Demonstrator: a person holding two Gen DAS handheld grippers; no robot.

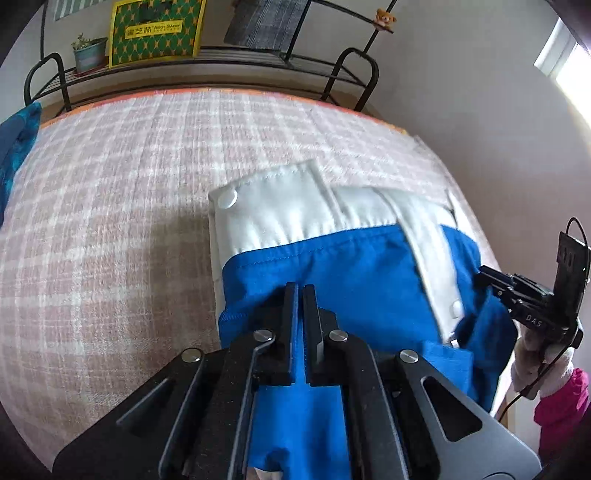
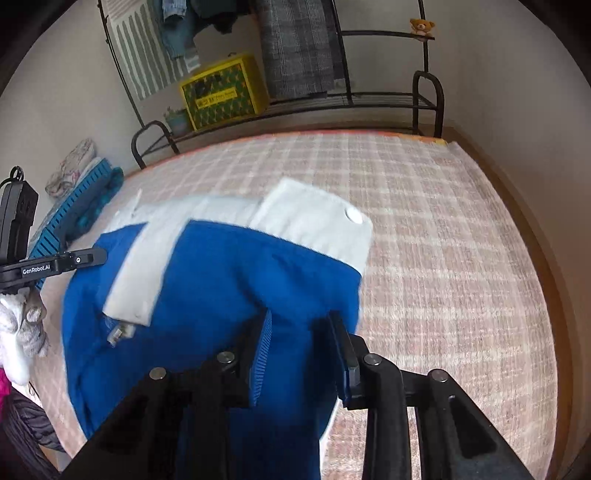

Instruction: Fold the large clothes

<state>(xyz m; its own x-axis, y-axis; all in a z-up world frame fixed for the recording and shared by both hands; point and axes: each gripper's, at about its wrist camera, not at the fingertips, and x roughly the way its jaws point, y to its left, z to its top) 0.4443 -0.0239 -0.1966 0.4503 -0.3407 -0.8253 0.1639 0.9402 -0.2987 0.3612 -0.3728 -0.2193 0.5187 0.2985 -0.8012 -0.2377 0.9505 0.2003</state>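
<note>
Left gripper [image 1: 300,291] jaws pinched shut on blue cloth | right gripper [image 2: 300,321] jaws part open, cloth between, grip unclear | jacket [image 1: 354,266] ran away from both, white collar far | bed [image 1: 110,206] beneath.

A garment [image 1: 332,266] lies on a bed [image 1: 110,221], its cuffed end toward the far edge. Behind the bed stands a metal rack [image 1: 207,70] holding a potted plant [image 1: 86,55] on the left, a box [image 1: 155,33] beside it, and a toy bear [image 1: 384,18] higher up on the right.
</note>
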